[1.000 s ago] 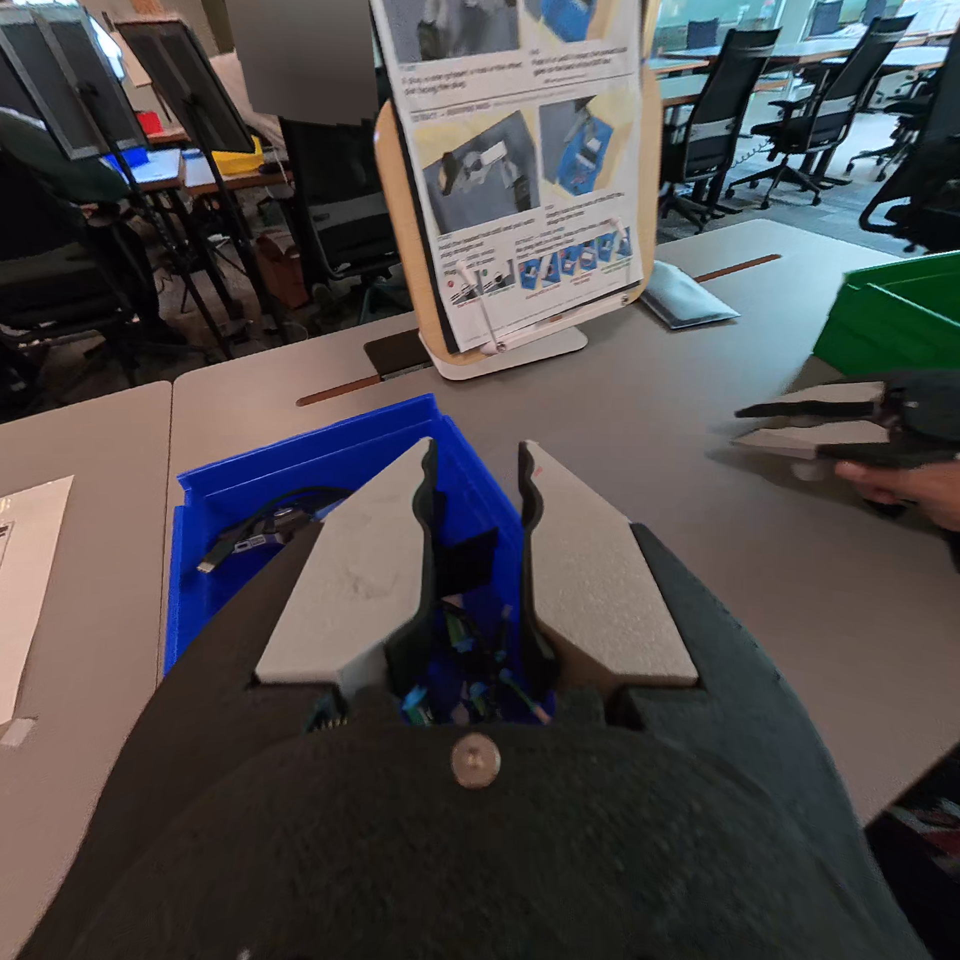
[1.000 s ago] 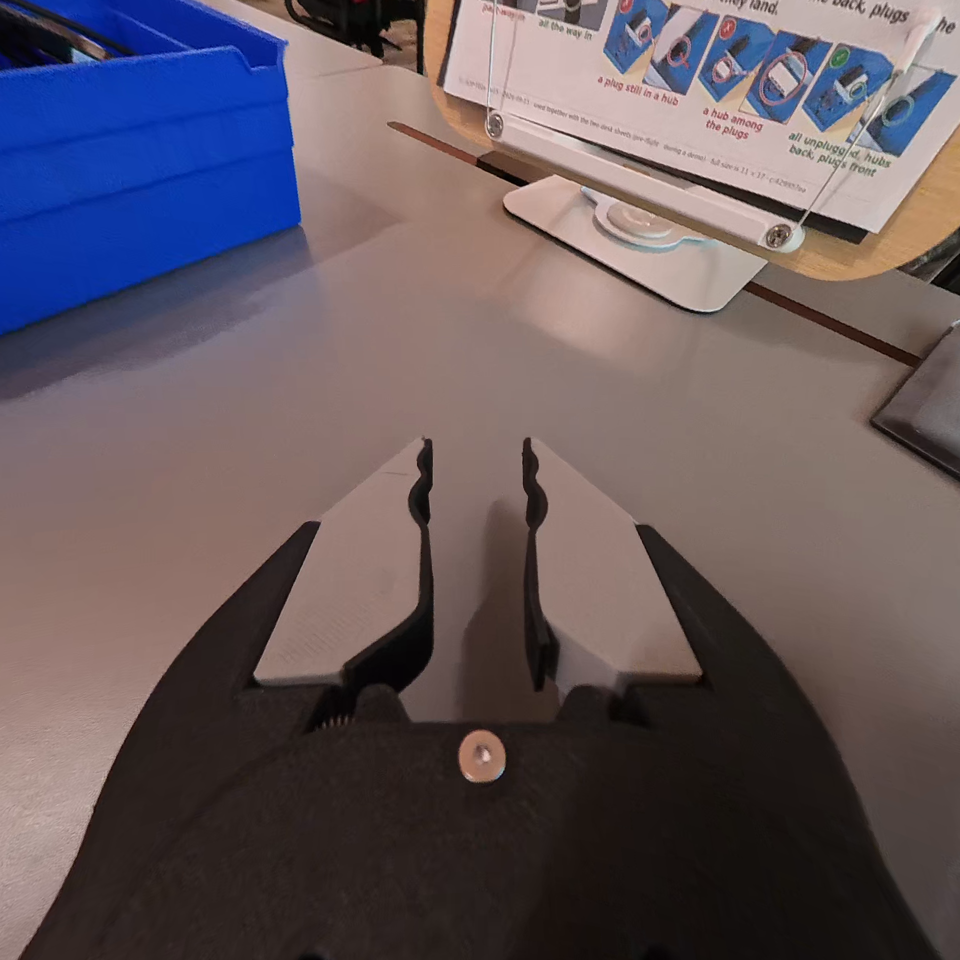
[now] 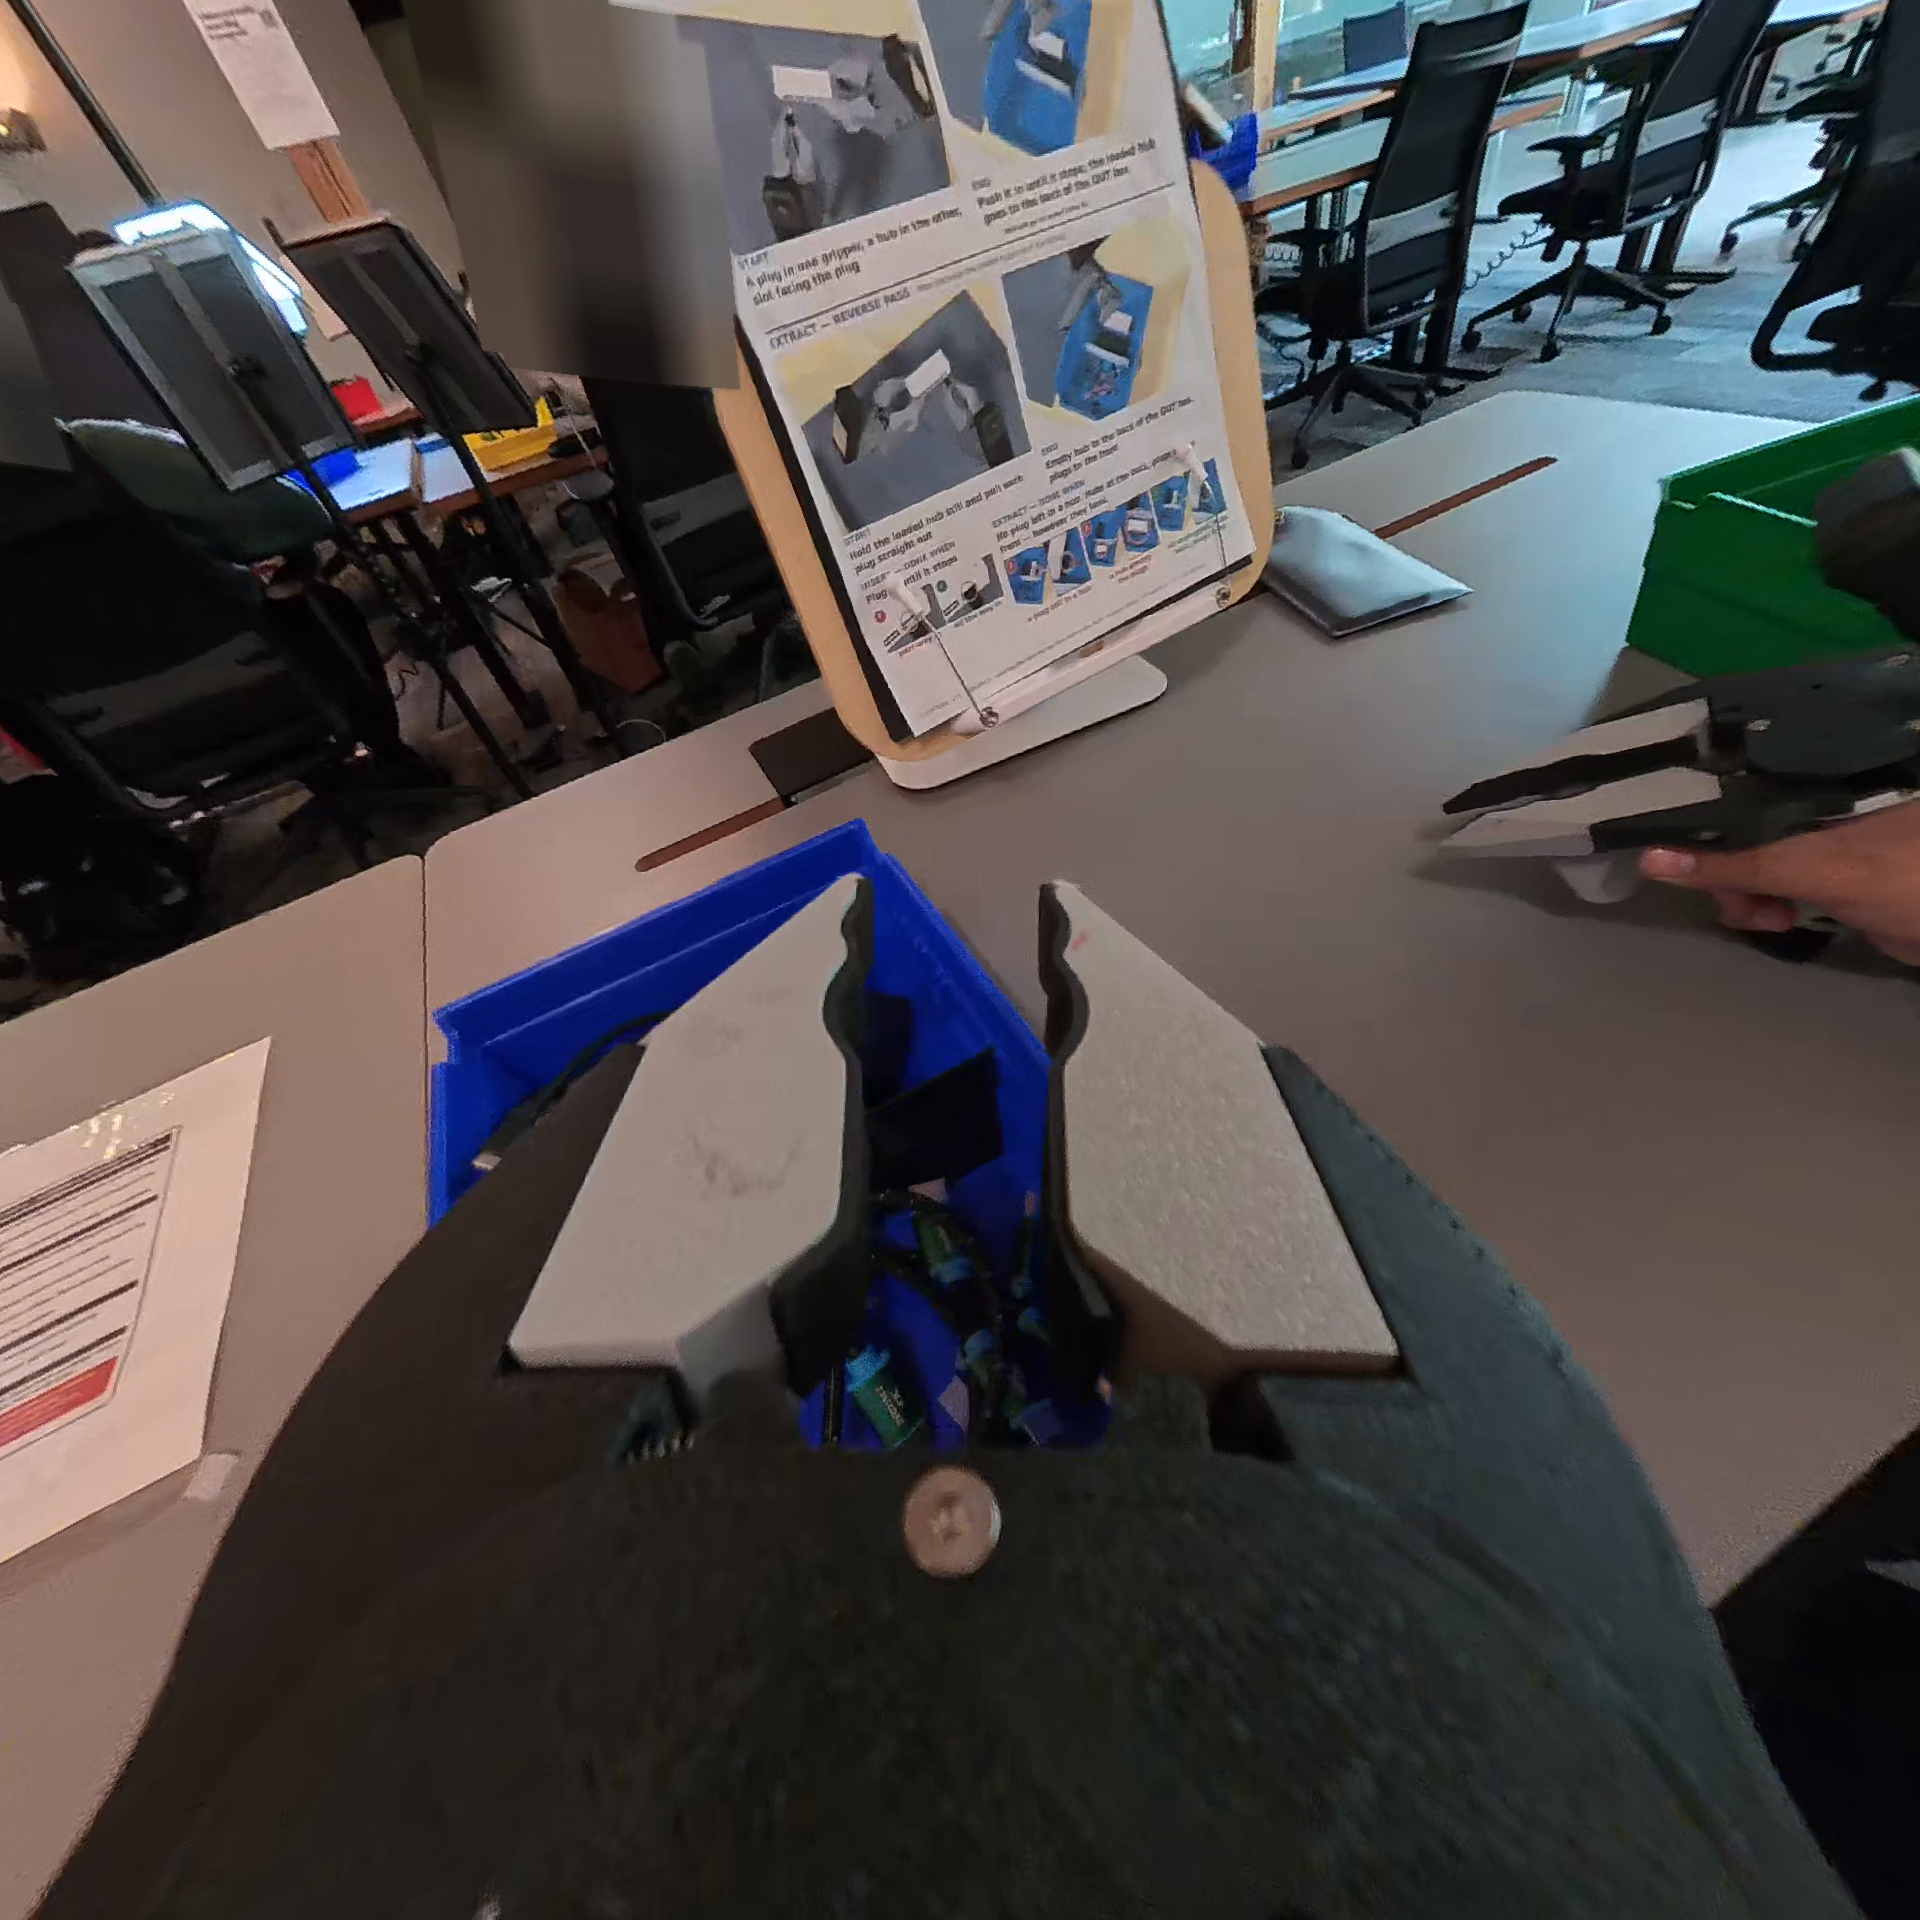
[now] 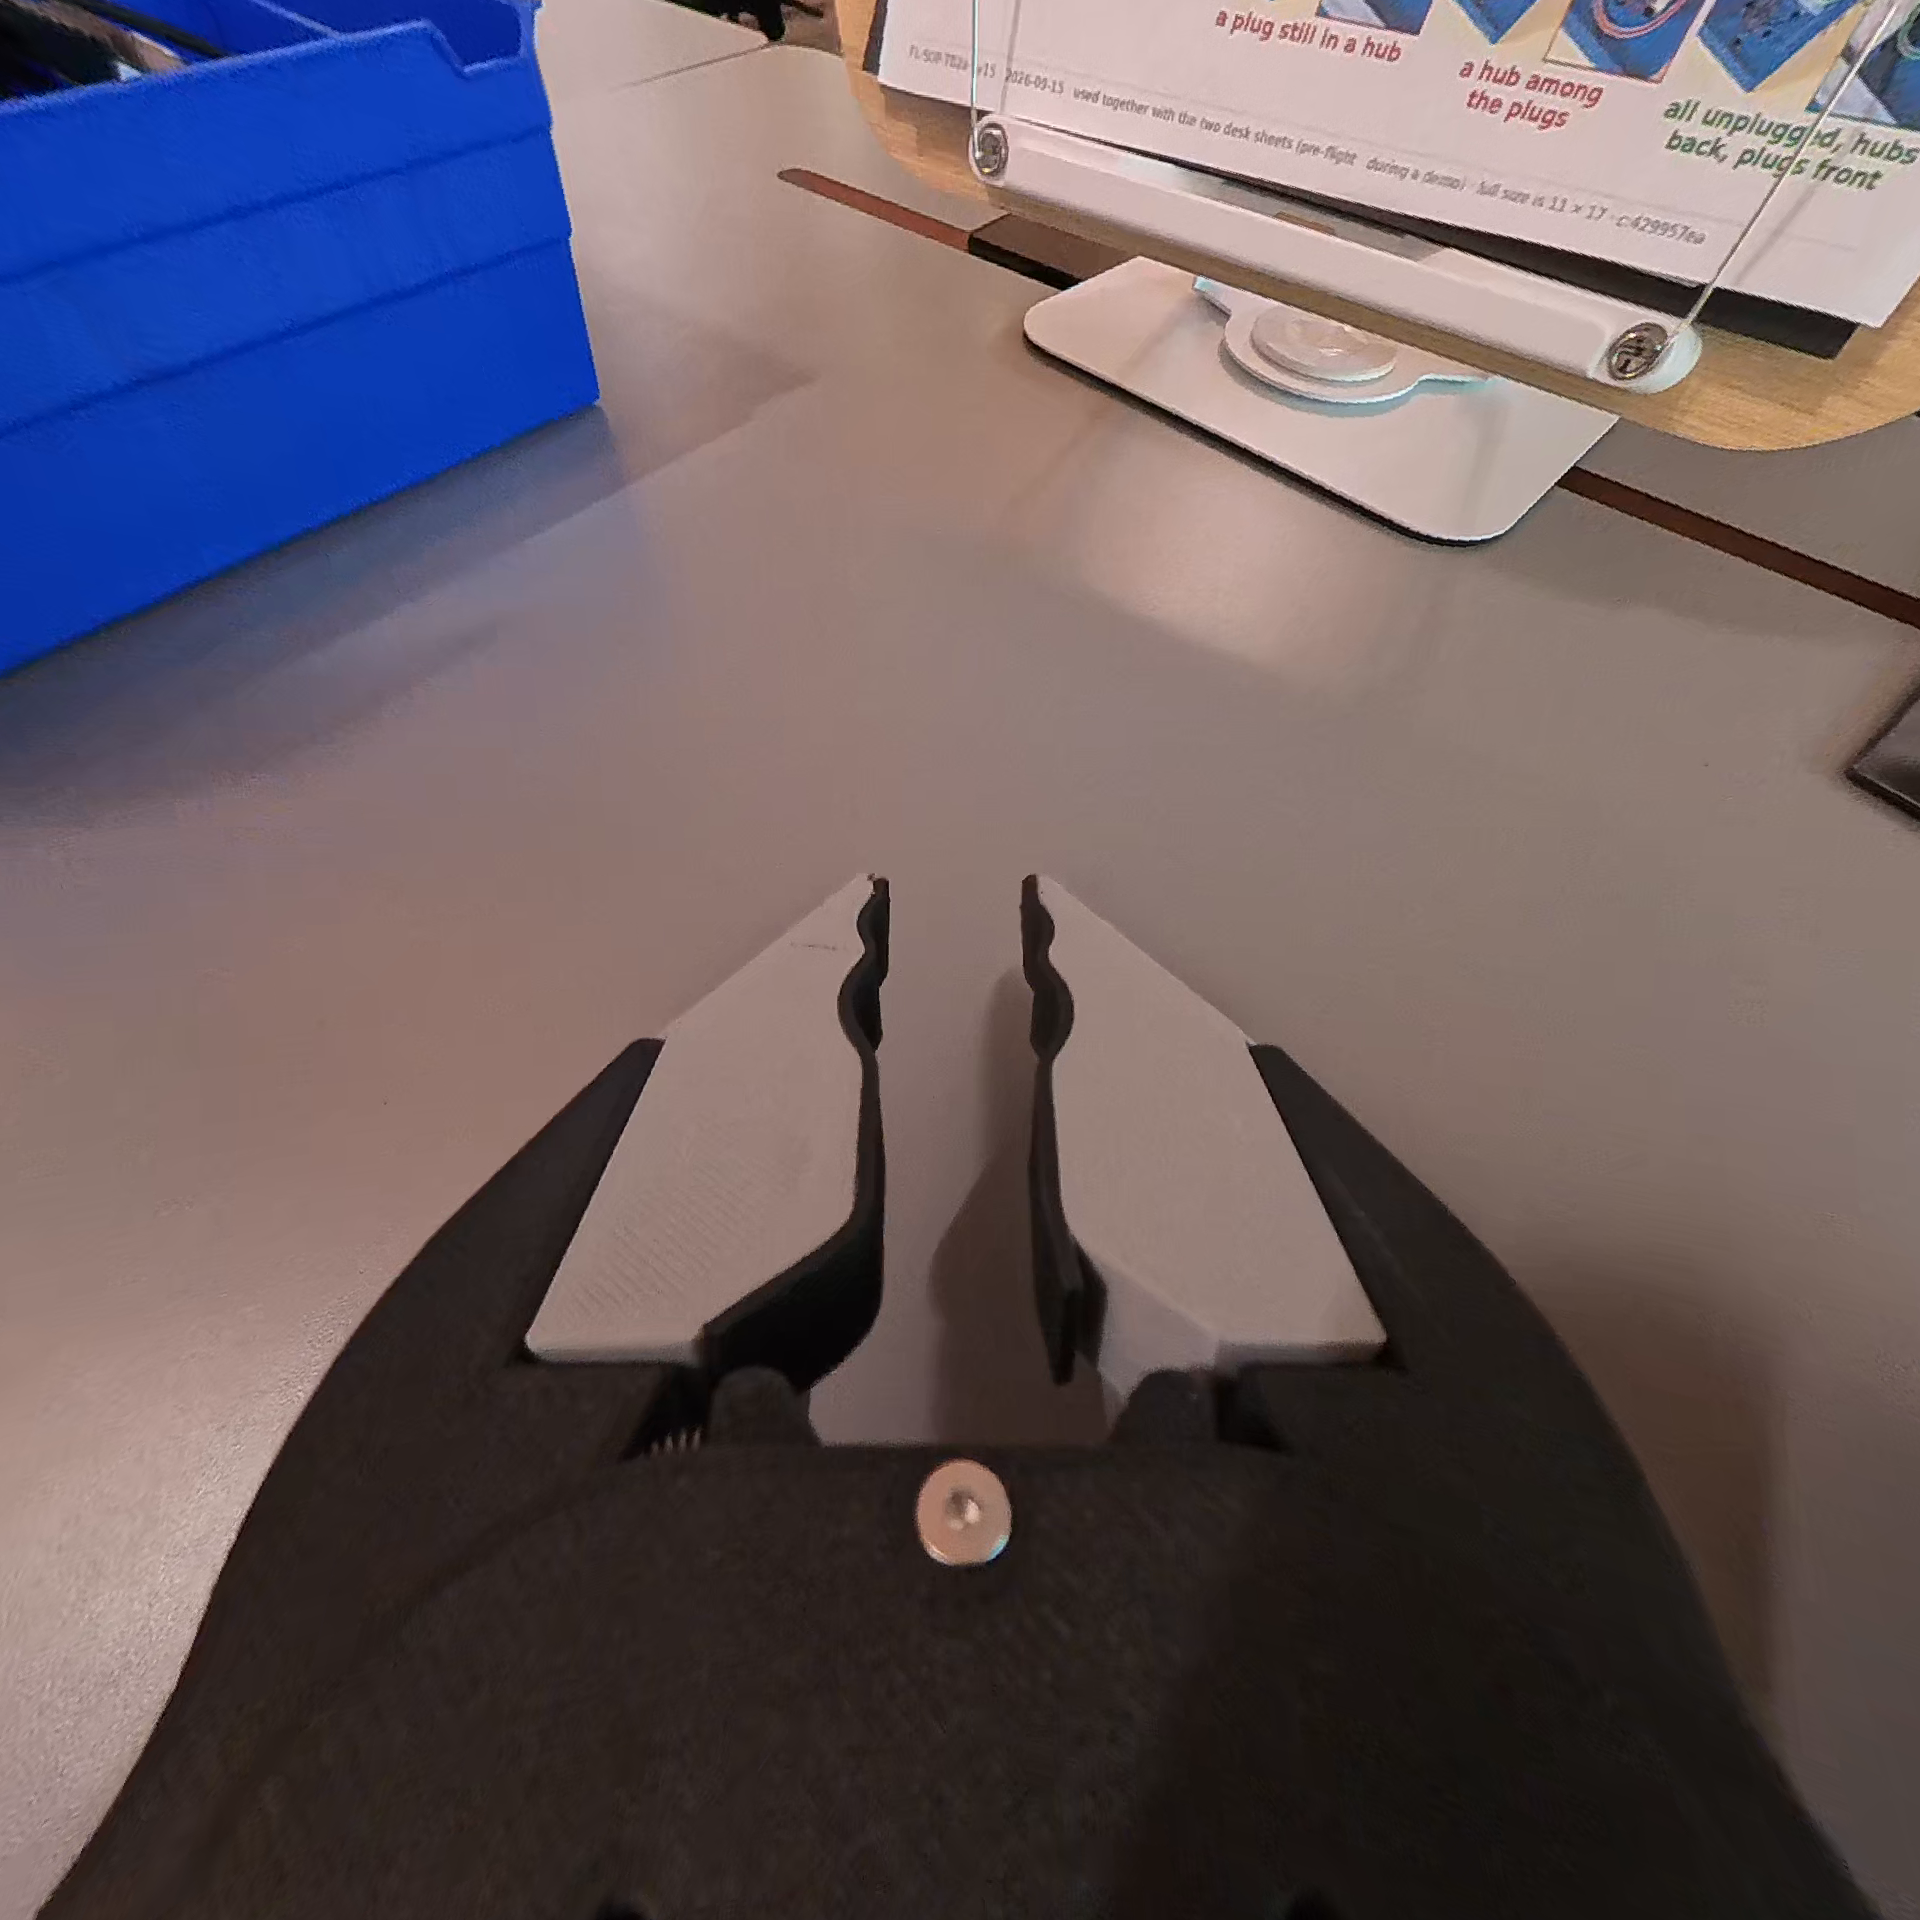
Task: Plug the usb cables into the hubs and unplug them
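My left gripper [image 3: 951, 899] is open and empty, held above a blue bin [image 3: 665, 966] on the grey table [image 3: 1299, 1039]. The bin holds black cables and small blue and green plugs [image 3: 914, 1361], seen between the jaws. My right gripper [image 4: 954, 883] is open and empty, low over bare table, with the blue bin [image 4: 281, 301] to its left. It also shows in the left wrist view [image 3: 1455, 826] at the right, held by a hand [image 3: 1766, 894].
A wooden stand with an illustrated instruction sheet [image 3: 1018, 416] on a white base [image 4: 1330, 405] stands at the back of the table. A green bin [image 3: 1745, 561] is at the far right, a grey pouch [image 3: 1361, 582] beside the stand, a printed sheet [image 3: 94, 1278] at left. Office chairs stand beyond. My hands' fingertips stand some 35 cm from each other.
The left gripper has risen and tilted a little, so the bin sits lower in its view. The right gripper has moved slightly forward toward the stand. Both stay open.
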